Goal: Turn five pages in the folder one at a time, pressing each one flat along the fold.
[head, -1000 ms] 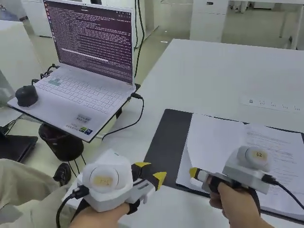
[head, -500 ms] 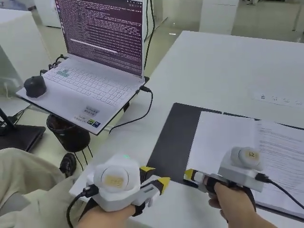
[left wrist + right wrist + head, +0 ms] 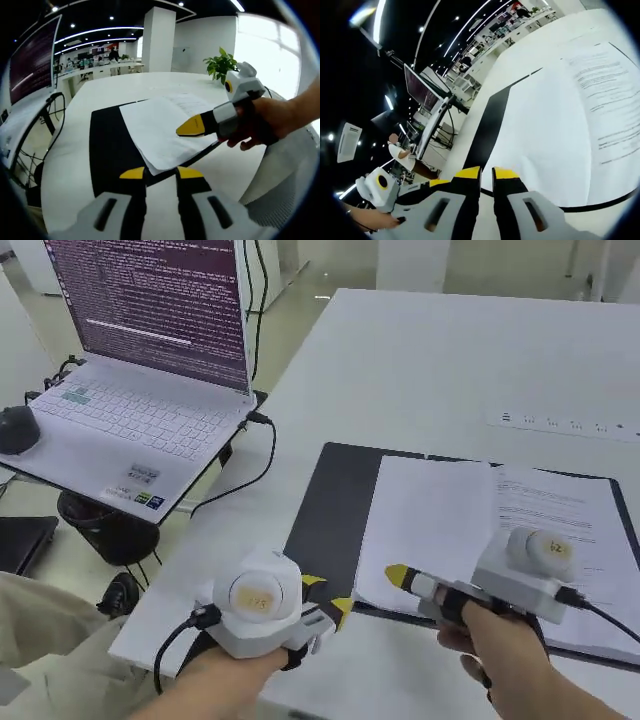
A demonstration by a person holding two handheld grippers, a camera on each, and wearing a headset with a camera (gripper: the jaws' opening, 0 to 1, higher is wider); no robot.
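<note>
Left claw [image 3: 327, 597] apart, right claw [image 3: 397, 576] together at the folder [image 3: 325, 520], laptop [image 3: 140, 420] well aside.

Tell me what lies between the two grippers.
In the head view, the near corner of the white paper pages, on the open black folder, lies between the left gripper and right gripper.

Head view looks down; both gripper views face the folder [image 3: 330, 510] closely.

I'm looking into an open-plan office, long white tabletop [image 3: 430, 350], open laptop [image 3: 150, 380] beside it, power strip [image 3: 560, 424], ceiling light strips [image 3: 100, 36], potted plant [image 3: 220, 64].
</note>
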